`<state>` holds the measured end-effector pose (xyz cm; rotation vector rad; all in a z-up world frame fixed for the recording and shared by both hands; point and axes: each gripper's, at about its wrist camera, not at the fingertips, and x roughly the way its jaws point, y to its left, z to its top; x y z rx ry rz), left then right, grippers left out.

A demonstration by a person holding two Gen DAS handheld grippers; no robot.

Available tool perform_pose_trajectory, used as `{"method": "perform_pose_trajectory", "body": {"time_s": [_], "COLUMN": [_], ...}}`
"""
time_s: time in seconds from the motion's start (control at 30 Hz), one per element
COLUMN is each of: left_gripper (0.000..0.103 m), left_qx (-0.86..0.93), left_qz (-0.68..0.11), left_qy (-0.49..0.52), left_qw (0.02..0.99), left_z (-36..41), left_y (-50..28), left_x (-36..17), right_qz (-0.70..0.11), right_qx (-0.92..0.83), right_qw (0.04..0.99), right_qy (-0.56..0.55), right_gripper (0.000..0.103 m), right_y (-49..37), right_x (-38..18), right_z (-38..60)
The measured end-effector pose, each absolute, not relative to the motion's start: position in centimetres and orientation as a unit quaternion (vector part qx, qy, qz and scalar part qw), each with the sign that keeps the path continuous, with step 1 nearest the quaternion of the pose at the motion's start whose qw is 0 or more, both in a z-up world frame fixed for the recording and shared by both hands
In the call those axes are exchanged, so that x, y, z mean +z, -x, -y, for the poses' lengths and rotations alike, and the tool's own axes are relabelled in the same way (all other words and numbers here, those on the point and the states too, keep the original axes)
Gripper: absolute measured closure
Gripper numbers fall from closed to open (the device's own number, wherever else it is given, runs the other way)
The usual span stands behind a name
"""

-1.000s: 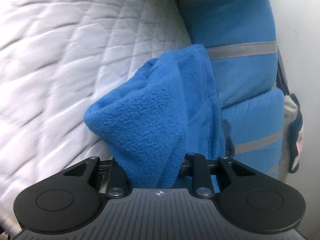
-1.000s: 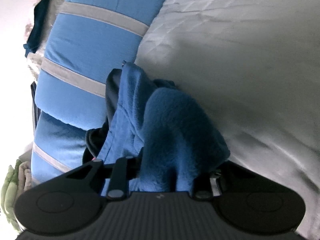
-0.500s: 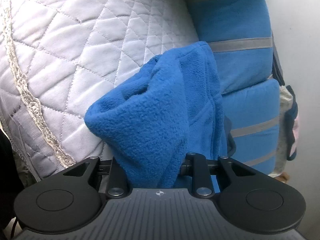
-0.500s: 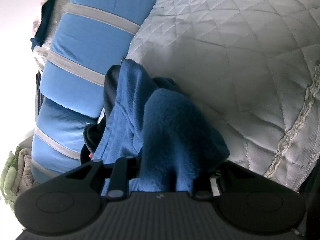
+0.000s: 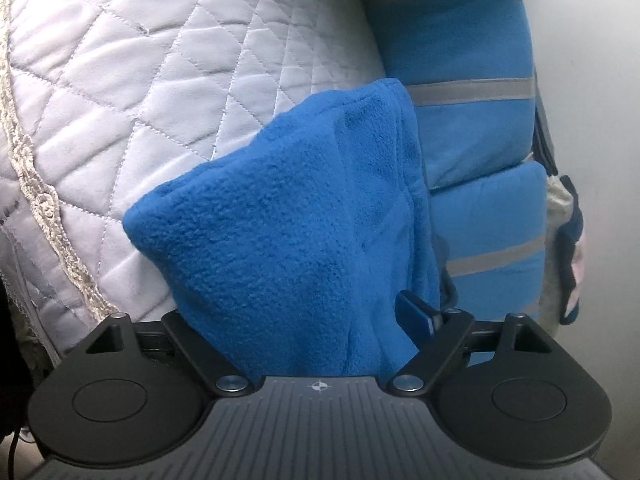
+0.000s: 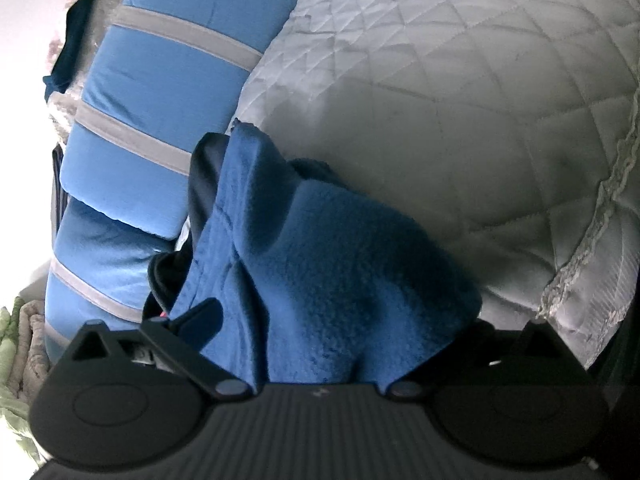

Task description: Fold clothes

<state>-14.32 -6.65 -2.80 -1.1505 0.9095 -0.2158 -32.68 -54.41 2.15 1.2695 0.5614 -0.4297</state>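
A bright blue fleece garment (image 5: 304, 216), bunched into a thick fold, lies on the white diamond-quilted bedspread (image 5: 132, 80) and fills the gap of both claws. The left gripper (image 5: 316, 320) has its jaws opening: the linkage arms are splayed wide, one blue-tinted finger (image 5: 414, 312) shows at the garment's right edge clear of the main bulk, and the fleece sits loosely between the jaws rather than pinched. In the right wrist view the same fleece garment (image 6: 320, 272) looks darker, heaped against the bedspread (image 6: 460, 112), with a dark lining or second layer showing along its left edge. The right gripper (image 6: 320, 320) is also opening, its arms spread far apart; one finger (image 6: 200, 312) shows on the garment's left side, the other is hidden under the cloth, and the fleece drapes between them without being squeezed. Just beside the garment, away from the bedspread's lace-trimmed edge (image 5: 36, 200), stand blue cushions with grey stripes (image 5: 472, 128), stacked along a pale wall (image 5: 592, 80).
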Motion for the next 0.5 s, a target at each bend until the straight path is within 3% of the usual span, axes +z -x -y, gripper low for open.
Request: {"method": "perform_pose_trajectory", "body": {"time_s": [0.5], "left_gripper": [0.018], "left_qx": [-0.105], "left_qz": [-0.447], "left_qy": [0.502], "left_qw": [0.733], "left_z": [7.0], "left_y": [17.4], "left_x": [-0.8], "right_qz": [-0.269], "right_qx": [-0.208], "right_qw": [0.760], "right_qy": [-0.554], "right_gripper": [0.000], "right_y": [36.5], "right_x": [6.0], "right_z": [52.3]}}
